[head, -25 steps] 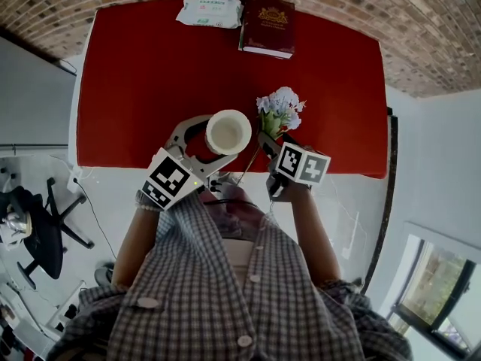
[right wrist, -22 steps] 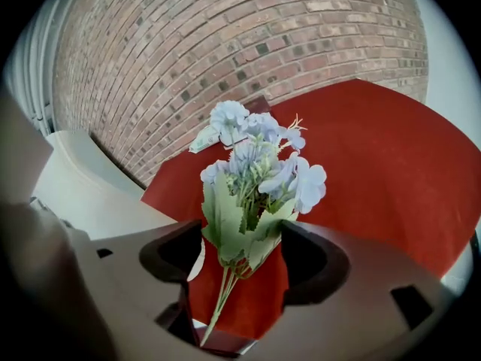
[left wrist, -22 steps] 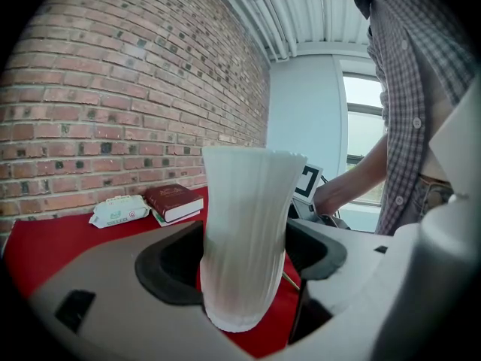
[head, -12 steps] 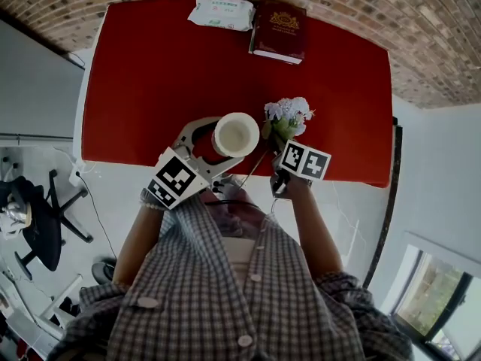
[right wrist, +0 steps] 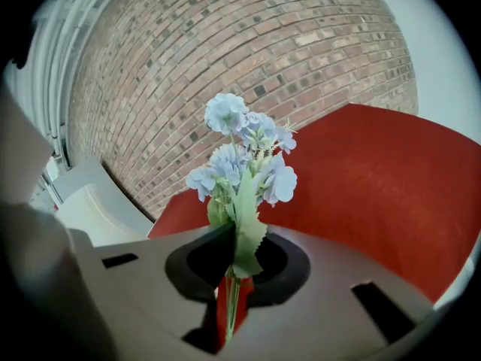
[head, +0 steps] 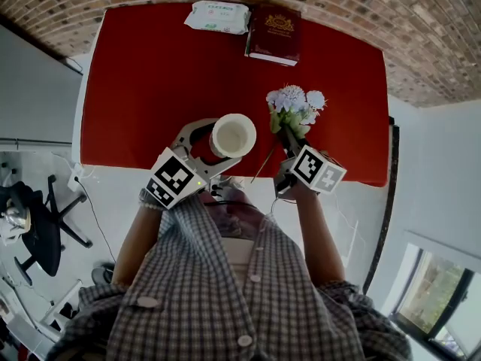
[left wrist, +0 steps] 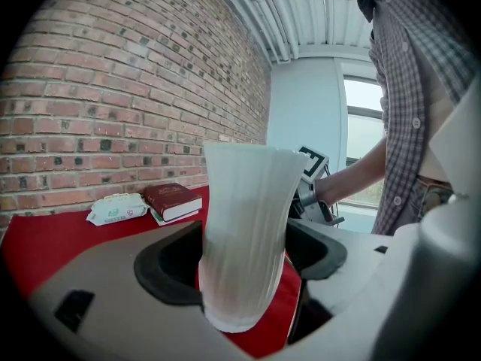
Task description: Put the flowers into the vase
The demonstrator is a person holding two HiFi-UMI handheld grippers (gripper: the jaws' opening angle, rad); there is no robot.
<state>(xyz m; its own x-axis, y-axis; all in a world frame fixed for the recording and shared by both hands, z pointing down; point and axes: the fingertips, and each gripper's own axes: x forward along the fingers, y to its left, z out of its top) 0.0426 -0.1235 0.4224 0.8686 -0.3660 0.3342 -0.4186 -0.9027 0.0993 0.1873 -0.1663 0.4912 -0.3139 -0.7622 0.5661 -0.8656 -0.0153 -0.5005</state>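
flowers [right wrist: 244, 153]: your right gripper [right wrist: 239, 258] just closed its fingers on them
vase [left wrist: 244, 232]: your left gripper [left wrist: 242, 260] clamps it between its fingers

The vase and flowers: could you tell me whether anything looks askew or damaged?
Nothing stands out. The vase stands upright on the table between the jaws of the left gripper; the right gripper, its jaws having just closed further, holds the blue flowers by the stem.

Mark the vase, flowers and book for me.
vase [left wrist: 244, 232], left gripper view, ribbed wall.
flowers [right wrist: 226, 113], right gripper view, top bloom.
book [head: 273, 30], head view, middle of its cover.
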